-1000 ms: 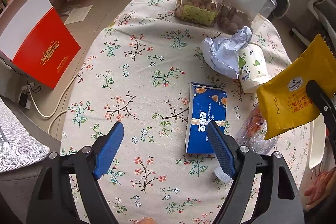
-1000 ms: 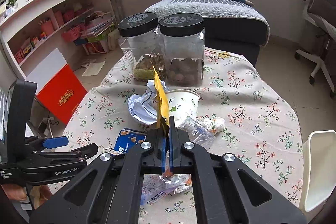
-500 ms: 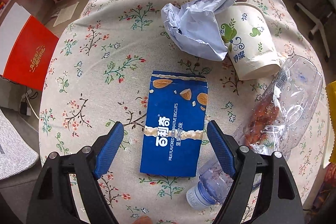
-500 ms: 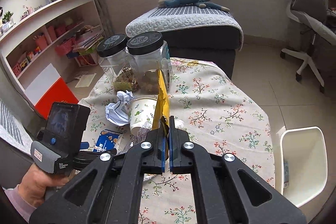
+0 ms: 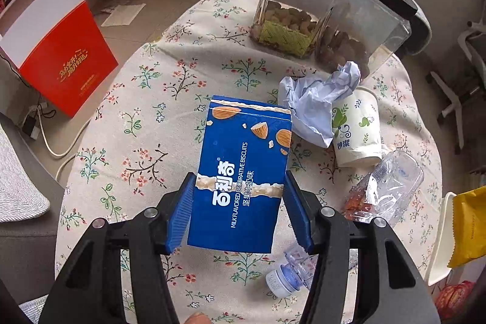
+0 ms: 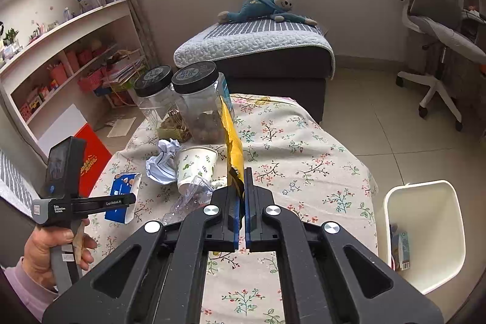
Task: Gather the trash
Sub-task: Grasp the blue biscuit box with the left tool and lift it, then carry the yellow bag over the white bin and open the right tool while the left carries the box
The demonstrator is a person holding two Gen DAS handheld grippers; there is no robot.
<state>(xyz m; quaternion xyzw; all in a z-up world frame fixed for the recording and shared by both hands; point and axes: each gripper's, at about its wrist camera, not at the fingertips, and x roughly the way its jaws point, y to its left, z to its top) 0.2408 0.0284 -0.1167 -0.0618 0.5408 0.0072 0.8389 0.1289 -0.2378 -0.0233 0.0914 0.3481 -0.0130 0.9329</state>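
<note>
Left wrist view: left tool [image 5: 237, 210] clamps a biscuit box [image 5: 243, 172], right tool [image 6: 241, 202] pinches a yellow wrapper [image 6: 232, 141]; paper [image 5: 316, 105], cup [image 5: 357, 129] and bottle [image 5: 385, 193] remain on the bench [image 5: 152, 111].

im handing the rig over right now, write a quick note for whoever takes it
Left gripper: shut on the blue biscuit box, held above the table.
Right gripper: shut on the yellow snack bag, held upright.
White bin beside the table already holds some trash.
Left on the table: crumpled paper, paper cup, crushed plastic bottle.
Next: probably drop both held items in the bin, then collect the rest. The two nut jars likely stay.
</note>
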